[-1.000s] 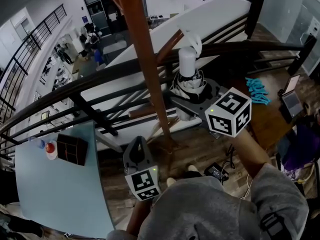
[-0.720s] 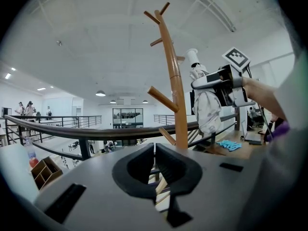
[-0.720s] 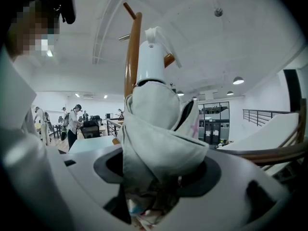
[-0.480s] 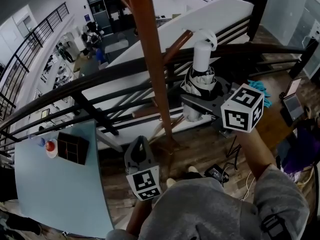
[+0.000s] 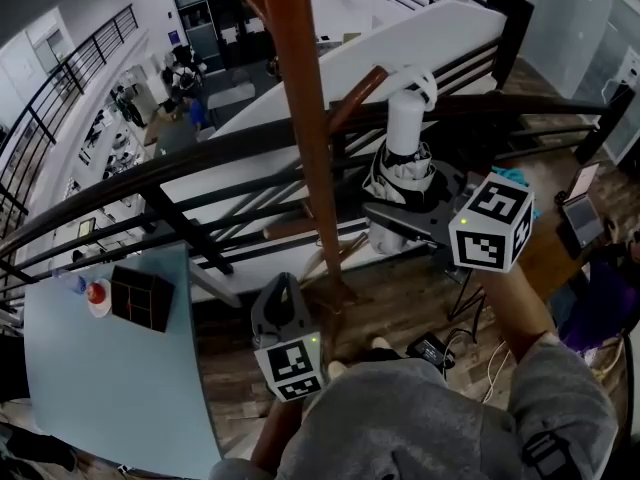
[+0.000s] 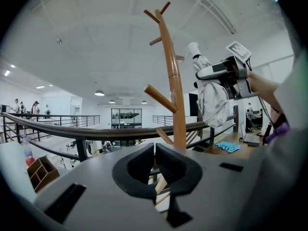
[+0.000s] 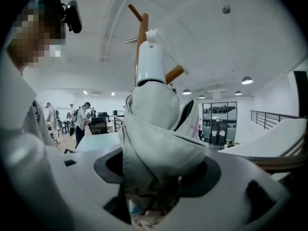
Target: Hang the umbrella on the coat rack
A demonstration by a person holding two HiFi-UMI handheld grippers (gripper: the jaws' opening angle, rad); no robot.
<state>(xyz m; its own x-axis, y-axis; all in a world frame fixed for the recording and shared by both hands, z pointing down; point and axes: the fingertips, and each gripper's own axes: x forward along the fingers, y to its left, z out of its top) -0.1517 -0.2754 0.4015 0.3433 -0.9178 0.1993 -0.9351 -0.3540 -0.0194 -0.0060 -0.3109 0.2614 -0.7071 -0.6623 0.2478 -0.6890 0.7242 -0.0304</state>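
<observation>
The folded white umbrella (image 5: 402, 163) stands upright with my right gripper (image 5: 402, 215) shut on its bunched fabric. Its white handle (image 5: 405, 118) points up, and the strap loop (image 5: 420, 80) lies just right of the tip of a peg (image 5: 357, 85) on the brown coat rack pole (image 5: 300, 118). I cannot tell whether loop and peg touch. In the right gripper view the umbrella (image 7: 156, 129) fills the jaws of the right gripper (image 7: 156, 174), with the pole (image 7: 141, 32) behind the handle. My left gripper (image 5: 279, 306) hangs low beside the pole, shut on nothing. Its view shows the left gripper (image 6: 154, 149), the pole (image 6: 174, 81) and the umbrella (image 6: 212, 97).
A dark railing (image 5: 180, 158) runs behind the rack, with a lower floor beyond. A pale blue table (image 5: 120, 388) at the left carries a dark box (image 5: 140, 298) and a small bottle (image 5: 95, 293). Blue gloves (image 5: 512, 175), a tablet (image 5: 582, 218) and floor cables (image 5: 435, 348) lie to the right.
My right gripper has lifted the umbrella up and to the right, bringing the strap loop level with the peg's tip. The left gripper has hardly moved.
</observation>
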